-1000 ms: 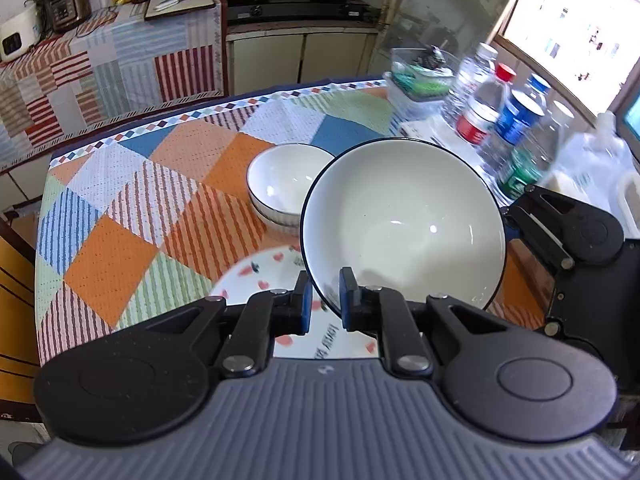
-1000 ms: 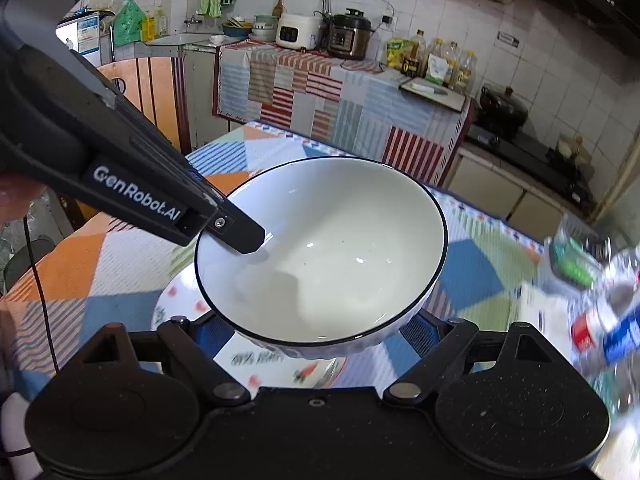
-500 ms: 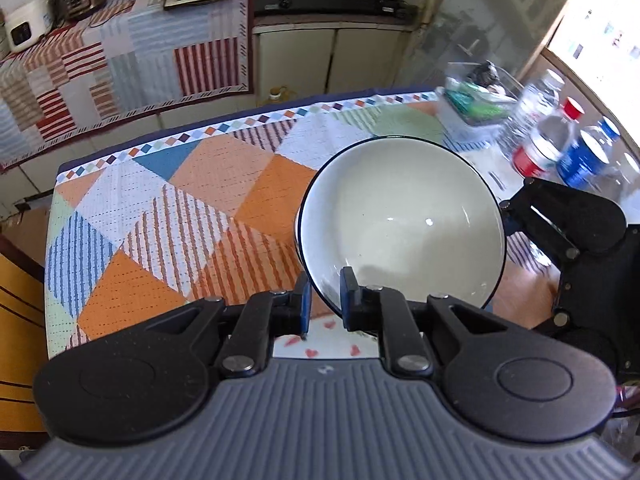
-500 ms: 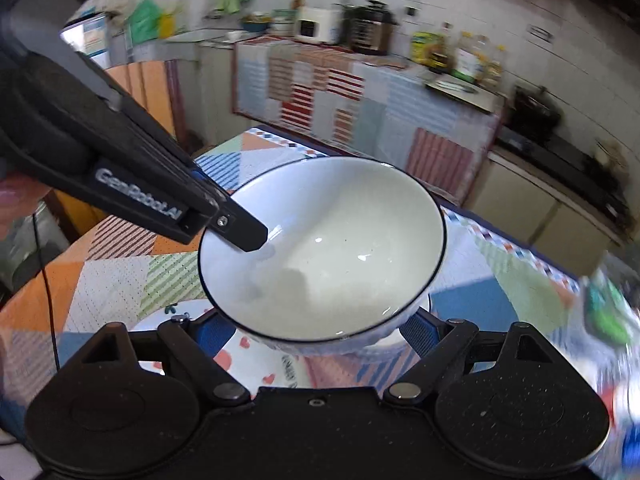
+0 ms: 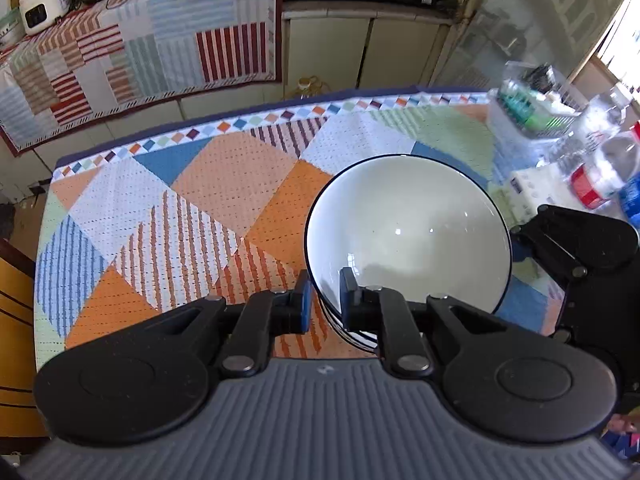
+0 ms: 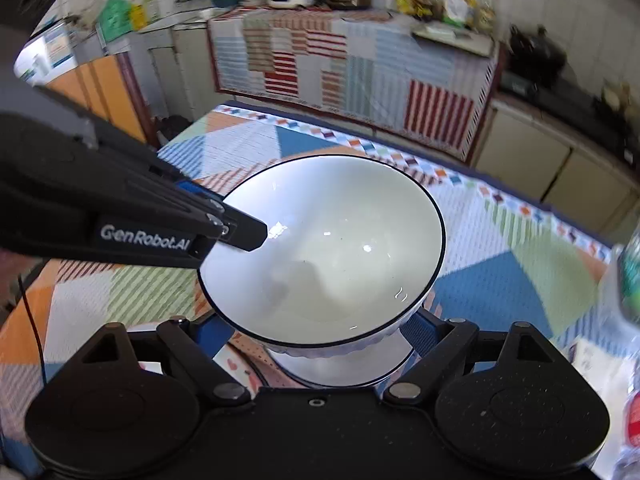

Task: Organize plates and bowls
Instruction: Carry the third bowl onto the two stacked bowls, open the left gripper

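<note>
The big bowl [image 5: 408, 232] — white with a dark rim — fills the centre of both views, sitting in a smaller bowl [image 6: 340, 368] whose white wall shows beneath it at lower centre of the right wrist view. The left gripper [image 5: 322, 300] pinches the big bowl's near rim, one blue pad outside, the other finger inside. The right gripper [image 6: 320, 340] stands wide, its fingers flanking the stack low down; contact cannot be told. A plate [image 6: 240, 364] with small red marks peeks out under the bowls. All rests on a patchwork cloth [image 5: 180, 208]; bottles [image 5: 600, 176] blur at the right edge of the left wrist view.
</note>
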Demonstrator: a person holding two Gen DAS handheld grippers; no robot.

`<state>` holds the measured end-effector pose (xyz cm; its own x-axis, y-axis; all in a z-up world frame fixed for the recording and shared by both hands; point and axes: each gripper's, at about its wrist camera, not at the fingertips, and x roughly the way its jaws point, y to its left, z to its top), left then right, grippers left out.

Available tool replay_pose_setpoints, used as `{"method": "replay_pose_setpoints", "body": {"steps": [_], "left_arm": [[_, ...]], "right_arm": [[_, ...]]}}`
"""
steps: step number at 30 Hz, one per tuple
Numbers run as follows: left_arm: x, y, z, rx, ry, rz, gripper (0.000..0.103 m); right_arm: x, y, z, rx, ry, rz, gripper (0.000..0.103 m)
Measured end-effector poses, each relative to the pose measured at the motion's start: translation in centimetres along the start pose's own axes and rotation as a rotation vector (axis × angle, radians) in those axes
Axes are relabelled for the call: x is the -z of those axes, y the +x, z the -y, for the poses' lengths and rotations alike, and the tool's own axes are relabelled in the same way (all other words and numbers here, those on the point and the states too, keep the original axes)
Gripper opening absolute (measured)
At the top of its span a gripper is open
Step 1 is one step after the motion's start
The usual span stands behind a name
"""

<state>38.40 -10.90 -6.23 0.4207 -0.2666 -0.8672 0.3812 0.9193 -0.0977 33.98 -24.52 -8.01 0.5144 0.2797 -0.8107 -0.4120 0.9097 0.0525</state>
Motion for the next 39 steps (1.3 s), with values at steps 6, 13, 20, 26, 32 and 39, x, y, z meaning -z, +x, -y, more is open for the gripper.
{"method": "replay_pose_setpoints", "body": {"steps": [6, 13, 20, 26, 32, 39], "left_arm": [[-0.3, 2.5, 0.2, -0.016, -0.011, -0.104, 0.012], [0.3, 3.5, 0.6, -0.036, 0.017, -0.084, 0.012], [1.3, 3.1, 1.8, -0.052, 0.078, -0.018, 0.014], [1.6, 0.8, 0.7, 0.009, 0.047, 0.001, 0.017], [2.4, -2.1, -0.4, 0.044, 0.039, 0.010, 0.020], [3.8, -4.5, -1.1, 0.065, 0.038, -0.011, 0.030]], "right_arm": [[0.6, 1.9, 0.2, 0.003, 0.017, -0.079, 0.091], [0.8, 2.1, 0.3, 0.032, -0.002, -0.091, 0.093], [1.6, 1.9, 0.5, 0.060, 0.011, -0.076, 0.096], [3.2, -0.2, 0.5, 0.074, 0.078, 0.017, 0.096], [5.1, -3.1, 0.6, 0.067, 0.147, 0.077, 0.096], [6.9, -6.4, 0.2, 0.066, 0.190, 0.125, 0.096]]}}
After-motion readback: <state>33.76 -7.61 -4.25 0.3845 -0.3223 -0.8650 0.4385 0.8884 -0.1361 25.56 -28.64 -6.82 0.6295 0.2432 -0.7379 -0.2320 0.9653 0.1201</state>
